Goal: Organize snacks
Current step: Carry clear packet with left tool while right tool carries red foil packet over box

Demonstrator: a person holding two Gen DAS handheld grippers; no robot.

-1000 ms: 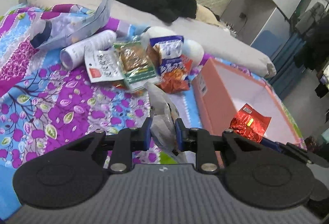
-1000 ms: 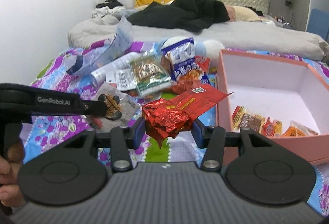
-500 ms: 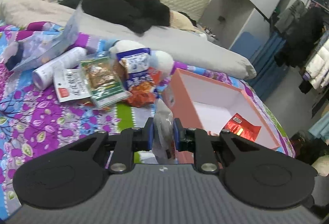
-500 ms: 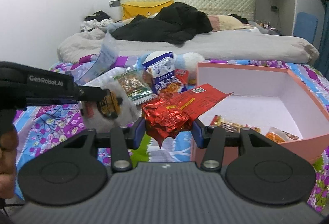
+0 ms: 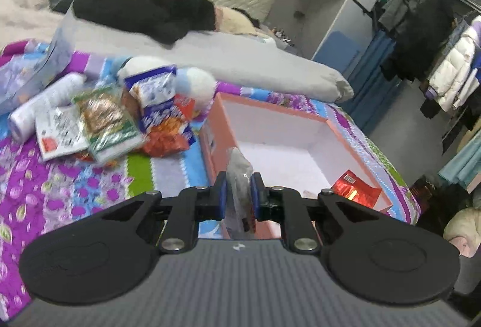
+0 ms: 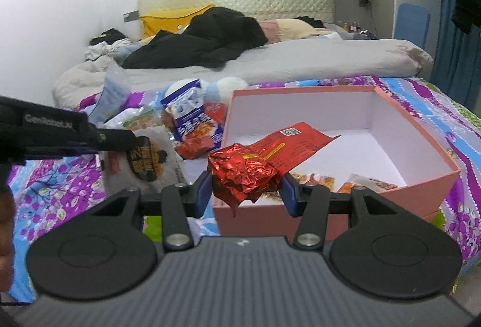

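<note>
My left gripper (image 5: 238, 195) is shut on a clear snack packet (image 5: 239, 176) with a dark label, held above the near left wall of the pink box (image 5: 216, 128). From the right wrist view that packet (image 6: 147, 160) hangs left of the pink box (image 6: 339, 197). My right gripper (image 6: 246, 187) is shut on a crumpled red foil packet (image 6: 258, 164), held over the box's near wall. Several small snack packets (image 6: 318, 179) lie inside the box. A pile of loose snacks (image 5: 120, 119) lies on the bedspread left of the box.
A white cylinder (image 5: 45, 104) and a clear plastic bag (image 5: 45, 62) lie at the pile's far left. A white and blue plush toy (image 5: 192, 83) sits behind the snacks. Grey duvet (image 5: 240, 59) and black clothes (image 5: 144, 11) lie beyond. A clothes rack (image 5: 436, 50) stands at the right.
Both grippers have moved right and forward with their packets, from above the bedspread to over the pink box's near edge. Both stay shut.
</note>
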